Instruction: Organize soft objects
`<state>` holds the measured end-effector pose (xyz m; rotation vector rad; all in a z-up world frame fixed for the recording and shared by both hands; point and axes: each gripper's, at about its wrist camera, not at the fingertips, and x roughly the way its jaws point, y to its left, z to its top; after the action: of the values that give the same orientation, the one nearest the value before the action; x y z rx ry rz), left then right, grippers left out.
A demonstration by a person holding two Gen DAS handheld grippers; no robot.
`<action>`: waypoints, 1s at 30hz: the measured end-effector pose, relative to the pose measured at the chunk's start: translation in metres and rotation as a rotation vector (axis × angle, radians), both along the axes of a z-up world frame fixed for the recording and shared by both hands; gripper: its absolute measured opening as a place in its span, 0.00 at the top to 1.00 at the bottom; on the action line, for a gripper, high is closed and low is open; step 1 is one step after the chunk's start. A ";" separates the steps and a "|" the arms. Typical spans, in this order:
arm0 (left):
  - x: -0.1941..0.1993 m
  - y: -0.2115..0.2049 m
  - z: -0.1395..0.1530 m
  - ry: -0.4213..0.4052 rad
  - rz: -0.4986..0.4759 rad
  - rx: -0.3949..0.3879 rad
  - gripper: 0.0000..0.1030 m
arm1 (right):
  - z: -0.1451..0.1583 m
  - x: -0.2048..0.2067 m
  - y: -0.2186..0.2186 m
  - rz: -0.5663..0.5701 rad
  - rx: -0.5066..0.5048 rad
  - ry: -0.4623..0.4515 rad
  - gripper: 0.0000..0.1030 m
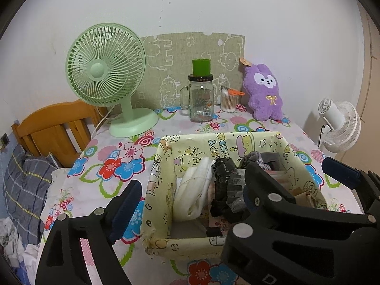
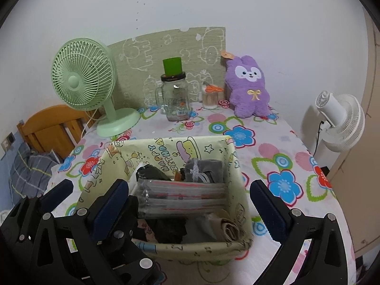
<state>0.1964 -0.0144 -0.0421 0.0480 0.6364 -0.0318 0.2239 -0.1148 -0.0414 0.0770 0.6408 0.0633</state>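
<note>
While both grippers hover over the flowered tablecloth (image 1: pixel 114 166), we see the left gripper (image 1: pixel 192 199) spread wide with nothing pinched, and the right gripper (image 2: pixel 190 201) likewise spread and empty. Between them sits the yellow cartoon-print fabric basket (image 2: pixel 111 166), holding a white folded cloth (image 1: pixel 197 190), dark garments (image 1: pixel 225 180) and a grey pouch (image 2: pixel 206 168). Against the far wall a purple plush bunny (image 1: pixel 263 90) sits upright.

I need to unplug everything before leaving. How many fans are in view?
2. A green desk fan stands at the table's back left, beside the glass jar. A white fan stands off the table's right side, by the wall. Others may sit outside the view.
</note>
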 end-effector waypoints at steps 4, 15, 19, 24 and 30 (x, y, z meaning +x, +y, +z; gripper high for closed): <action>-0.010 -0.003 0.008 -0.020 -0.005 -0.006 0.12 | 0.009 -0.011 -0.003 -0.009 -0.013 -0.020 0.00; -0.043 -0.004 0.033 -0.082 -0.009 -0.008 0.10 | 0.035 -0.049 -0.012 -0.027 -0.003 -0.090 0.00; -0.056 -0.003 0.043 -0.109 -0.010 -0.009 0.09 | 0.044 -0.063 -0.014 -0.023 0.003 -0.117 0.00; -0.072 0.000 0.053 -0.135 -0.003 -0.009 0.08 | 0.056 -0.083 -0.018 -0.043 0.002 -0.151 0.00; -0.094 0.005 0.066 -0.166 0.008 -0.017 0.08 | 0.069 -0.105 -0.025 -0.072 -0.002 -0.179 0.00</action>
<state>0.1024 -0.0098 0.0238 0.0314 0.4706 -0.0249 0.1185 -0.1394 0.0271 0.0912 0.4584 0.0001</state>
